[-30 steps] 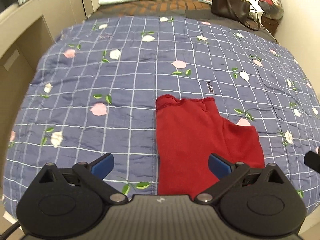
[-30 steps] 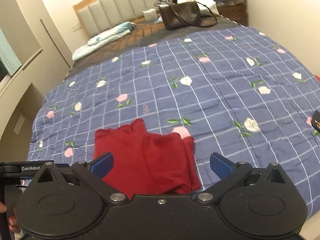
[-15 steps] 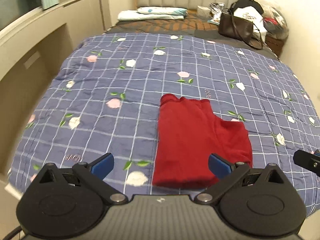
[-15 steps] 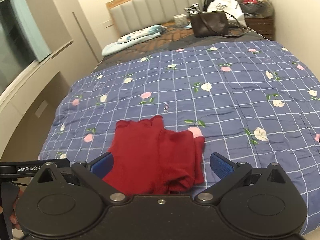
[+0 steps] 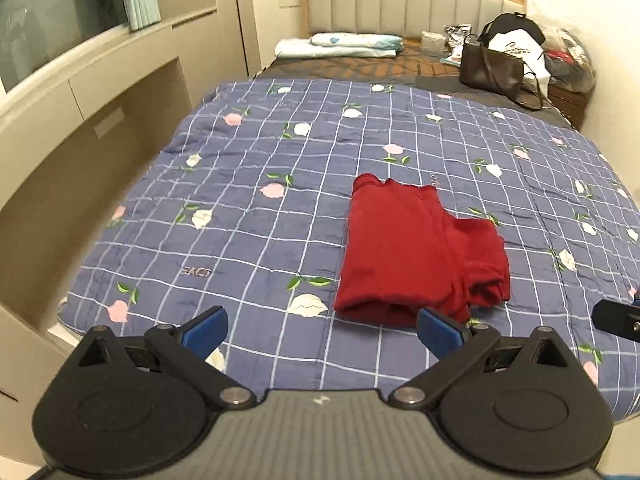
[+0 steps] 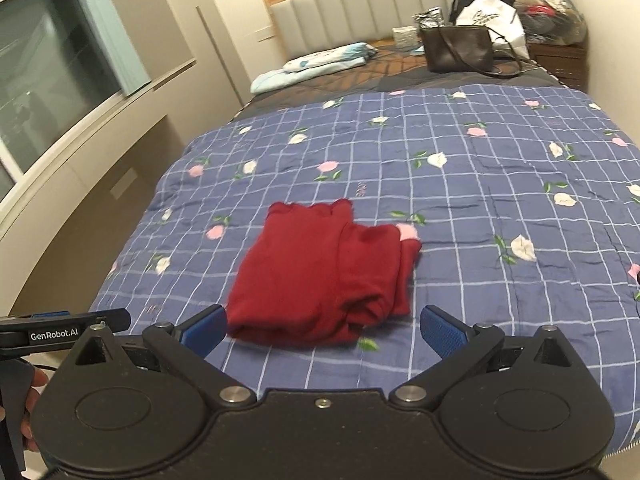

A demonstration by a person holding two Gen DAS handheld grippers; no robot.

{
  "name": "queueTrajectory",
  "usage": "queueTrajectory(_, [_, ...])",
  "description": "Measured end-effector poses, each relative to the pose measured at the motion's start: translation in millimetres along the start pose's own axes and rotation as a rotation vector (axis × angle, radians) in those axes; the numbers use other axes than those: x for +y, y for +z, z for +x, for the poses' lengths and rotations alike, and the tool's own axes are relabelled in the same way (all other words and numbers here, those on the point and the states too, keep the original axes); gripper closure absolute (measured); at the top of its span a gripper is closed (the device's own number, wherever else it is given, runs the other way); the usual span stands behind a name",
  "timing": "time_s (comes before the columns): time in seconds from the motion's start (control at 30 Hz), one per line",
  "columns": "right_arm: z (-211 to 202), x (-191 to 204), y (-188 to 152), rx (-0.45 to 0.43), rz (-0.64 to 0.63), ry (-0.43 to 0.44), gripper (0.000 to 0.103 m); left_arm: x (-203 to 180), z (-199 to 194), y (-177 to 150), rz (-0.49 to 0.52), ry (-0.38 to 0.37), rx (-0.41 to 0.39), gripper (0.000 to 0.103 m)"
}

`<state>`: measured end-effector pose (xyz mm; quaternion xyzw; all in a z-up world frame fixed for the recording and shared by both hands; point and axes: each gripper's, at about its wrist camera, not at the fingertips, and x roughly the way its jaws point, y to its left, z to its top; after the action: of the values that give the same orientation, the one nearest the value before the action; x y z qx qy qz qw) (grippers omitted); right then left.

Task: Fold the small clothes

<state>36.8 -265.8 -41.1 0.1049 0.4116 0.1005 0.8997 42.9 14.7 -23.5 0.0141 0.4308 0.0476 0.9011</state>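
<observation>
**Folded red garment rests on the quilt, both grippers clear**

Bedroom light falls on a blue checked quilt with a flower print (image 5: pixel 248 232), spread over a bed with a grey padded headboard (image 5: pixel 408 0). On it, near the foot edge, lies the small dark-red knit garment (image 5: pixel 412 252), folded into a compact oblong with a looser, bunched layer along its right side. The left gripper (image 5: pixel 322 328) hangs above the quilt's near edge, jaws spread wide and holding nothing. The right gripper (image 6: pixel 324 330) is likewise wide open and empty, with the garment's near hem showing between its blue pads (image 6: pixel 442 334) but apparently well beyond them. A brown leather handbag (image 6: pixel 458 48) sits far off by the headboard.

The fold looks essentially done. A likely next move is tidying the bunched right edge or lifting the bundle aside, which would call for a low approach and a pinch through all layers.
</observation>
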Motion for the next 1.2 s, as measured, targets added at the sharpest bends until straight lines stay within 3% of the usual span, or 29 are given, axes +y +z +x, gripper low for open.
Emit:
queueTrajectory(0.27, [-13,11,-21,0.057,0.016,0.082,0.001,14,-20,-25,0.042,-0.008,-0.010,0.000])
queueTrajectory(0.7, [-29,45,-67,0.119,0.030,0.006,0.001,49,-27,-69,0.112,-0.071,0.068,0.001])
queueTrajectory(1.2, [-38,71,-89,0.111,0.056,-0.047,0.001,62,-32,-70,0.143,-0.116,0.053,0.001])
